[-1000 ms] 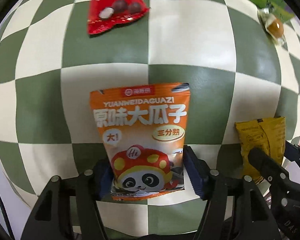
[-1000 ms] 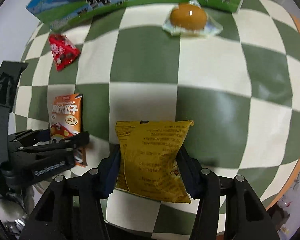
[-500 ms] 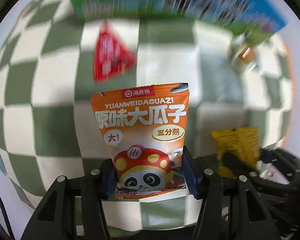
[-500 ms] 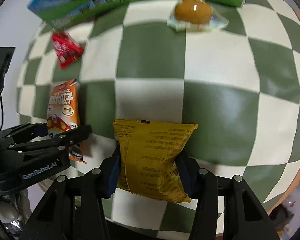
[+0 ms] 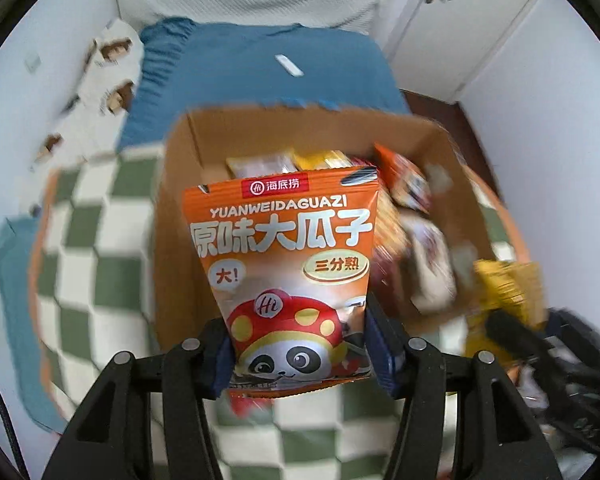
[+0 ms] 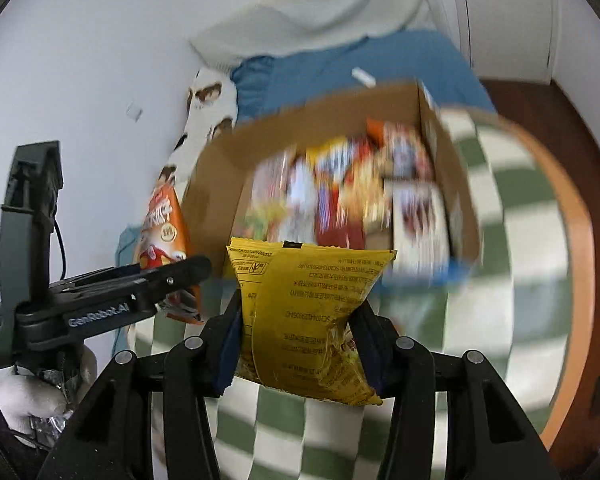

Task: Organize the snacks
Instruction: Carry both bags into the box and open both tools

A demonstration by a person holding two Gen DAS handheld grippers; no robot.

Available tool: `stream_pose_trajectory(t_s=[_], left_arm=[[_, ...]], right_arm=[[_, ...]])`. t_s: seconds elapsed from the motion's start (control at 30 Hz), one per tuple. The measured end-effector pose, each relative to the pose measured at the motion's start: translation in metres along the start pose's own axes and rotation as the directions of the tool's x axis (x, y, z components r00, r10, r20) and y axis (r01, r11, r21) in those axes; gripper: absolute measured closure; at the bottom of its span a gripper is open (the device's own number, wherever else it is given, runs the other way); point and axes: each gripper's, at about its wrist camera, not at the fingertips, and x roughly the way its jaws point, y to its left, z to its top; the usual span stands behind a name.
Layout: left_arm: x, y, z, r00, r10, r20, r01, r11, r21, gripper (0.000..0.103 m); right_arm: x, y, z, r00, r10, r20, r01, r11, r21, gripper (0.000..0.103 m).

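The snacks inside the cardboard box (image 5: 180,200) are smeared by motion blur in both views, so their labels cannot be read; only orange, yellow, red and white wrappers show. The box's near wall is hidden behind the held packets. The checked green-and-white surface (image 5: 100,264) is blurred too, and its near part is cut off by the gripper frames.

The left hand-held gripper (image 5: 300,350) points forward at the box, its jaws pressed against the lower sides of an upright orange packet (image 5: 284,264), which is lifted off the surface in front of the box opening. The right hand-held gripper (image 6: 298,344) is likewise clamped on the lower part of a yellow packet (image 6: 304,312), held upright just near the box's near edge. In the right wrist view the left tool sits at the left, level with the right one, a white-gloved hand (image 6: 24,398) below it.

The orange packet reads "YUANWEIDAGUAZI" over large white Chinese characters, with a red logo tab on top and a panda in a red spotted hat. The yellow packet shows its back, with small print too fine to read. The left tool's side reads "GenRobot.AI".

Beyond the box lies a bed (image 5: 260,68) with a blue sheet.
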Motion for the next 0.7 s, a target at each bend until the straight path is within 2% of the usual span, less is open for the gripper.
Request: stream_pose_trajectory(t_s=[0.1, 0.17, 0.27, 0.37, 0.47, 0.5, 0.53, 0.6, 0.7], left_arm=[[0.033, 0.012, 0.041, 0.991, 0.129, -0.022, -0.128, 0.991, 0.034, 0.05], [0.055, 0.023, 0.061, 0.982, 0.18, -0.059, -0.178, 0.983, 0.034, 0.05], [0.081, 0.035, 0.084, 0.97, 0.214, -0.114, -0.212, 0.977, 0.03, 0.049], [0.096, 0.037, 0.091, 0.957, 0.258, -0.134, -0.252, 0.966, 0.058, 0.048], [0.117, 0.041, 0.092, 0.954, 0.218, -0.204, -0.216, 0.976, 0.034, 0.048], [0.121, 0.044, 0.093, 0.96, 0.193, -0.202, -0.195, 0.981, 0.01, 0.044], [0.123, 0.045, 0.095, 0.963, 0.18, -0.202, -0.184, 0.983, -0.001, 0.04], [0.125, 0.045, 0.096, 0.967, 0.164, -0.196, -0.169, 0.986, -0.009, 0.014], [0.126, 0.043, 0.094, 0.969, 0.147, -0.199, -0.154, 0.988, -0.022, 0.008]], right_arm=[[0.019, -0.001, 0.04, 0.999, -0.043, -0.009, 0.043, 0.999, -0.016, 0.05], [0.044, -0.003, 0.073, 0.997, -0.075, -0.034, 0.074, 0.997, -0.021, 0.05], [0.083, -0.007, 0.102, 0.99, -0.107, -0.095, 0.105, 0.994, -0.024, 0.05], [0.12, -0.009, 0.118, 0.979, -0.139, -0.152, 0.134, 0.99, -0.045, 0.05], [0.151, -0.018, 0.125, 0.966, -0.151, -0.21, 0.148, 0.988, -0.03, 0.048], [0.161, -0.023, 0.127, 0.96, -0.151, -0.235, 0.151, 0.988, -0.021, 0.041], [0.17, -0.028, 0.128, 0.95, -0.157, -0.271, 0.161, 0.987, -0.005, 0.022], [0.182, -0.036, 0.13, 0.94, -0.157, -0.304, 0.168, 0.986, 0.01, 0.005], [0.187, -0.037, 0.126, 0.928, -0.195, -0.318, 0.198, 0.98, -0.024, 0.005]])
